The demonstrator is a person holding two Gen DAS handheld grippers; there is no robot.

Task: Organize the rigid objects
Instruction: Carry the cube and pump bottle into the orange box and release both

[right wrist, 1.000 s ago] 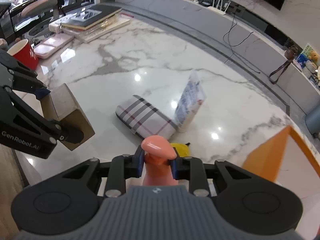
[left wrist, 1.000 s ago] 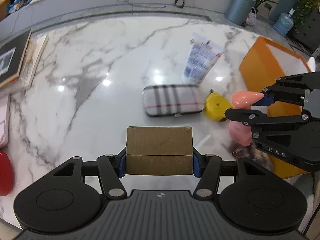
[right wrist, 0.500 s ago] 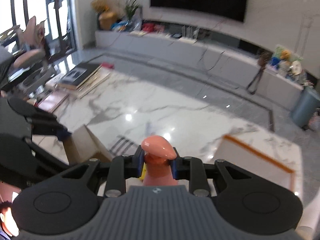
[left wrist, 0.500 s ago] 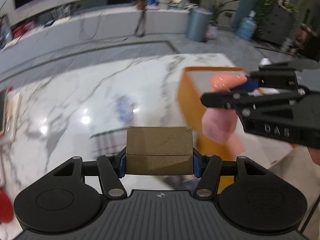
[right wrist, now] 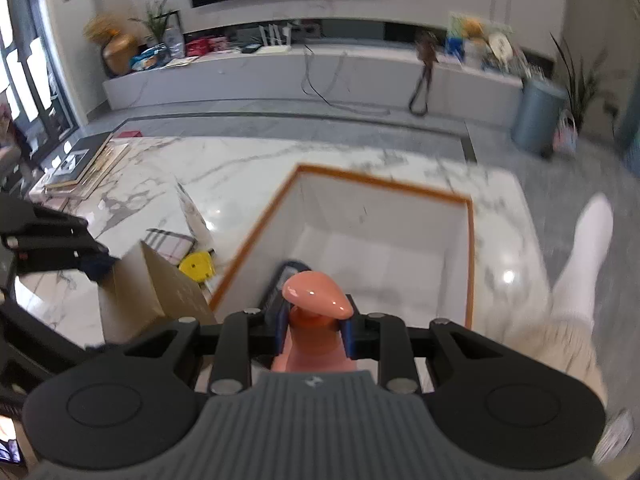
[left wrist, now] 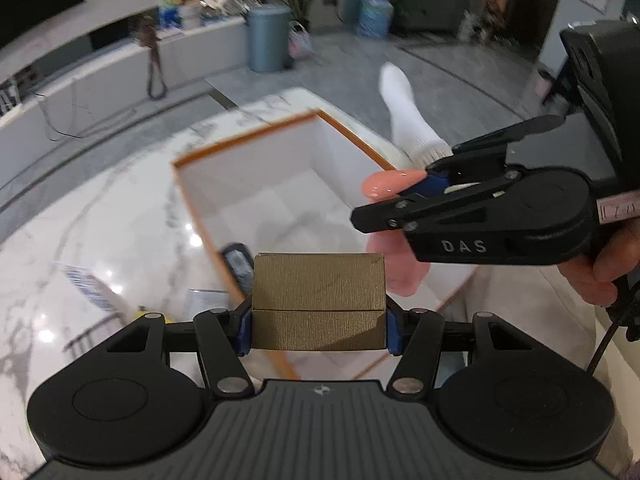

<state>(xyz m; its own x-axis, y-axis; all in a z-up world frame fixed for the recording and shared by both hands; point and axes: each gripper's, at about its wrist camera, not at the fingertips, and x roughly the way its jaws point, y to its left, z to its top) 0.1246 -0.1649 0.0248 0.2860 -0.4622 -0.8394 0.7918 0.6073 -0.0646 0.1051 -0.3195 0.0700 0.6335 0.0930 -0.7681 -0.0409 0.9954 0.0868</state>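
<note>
The left gripper (left wrist: 319, 316) has its jaws clamped on a brown textured cardboard box (left wrist: 319, 300). The right gripper (right wrist: 316, 330) has its jaws closed on the neck of a pink plastic pump bottle (right wrist: 316, 294). In the right wrist view, the white-lined, orange-rimmed open bin (right wrist: 384, 192) on the marble surface (right wrist: 160, 184) lies at 12 o'clock, directly below the bottle. The cardboard box sits at 9 o'clock, over the bin's left rim. The right hand is judged nearer to release.
</note>
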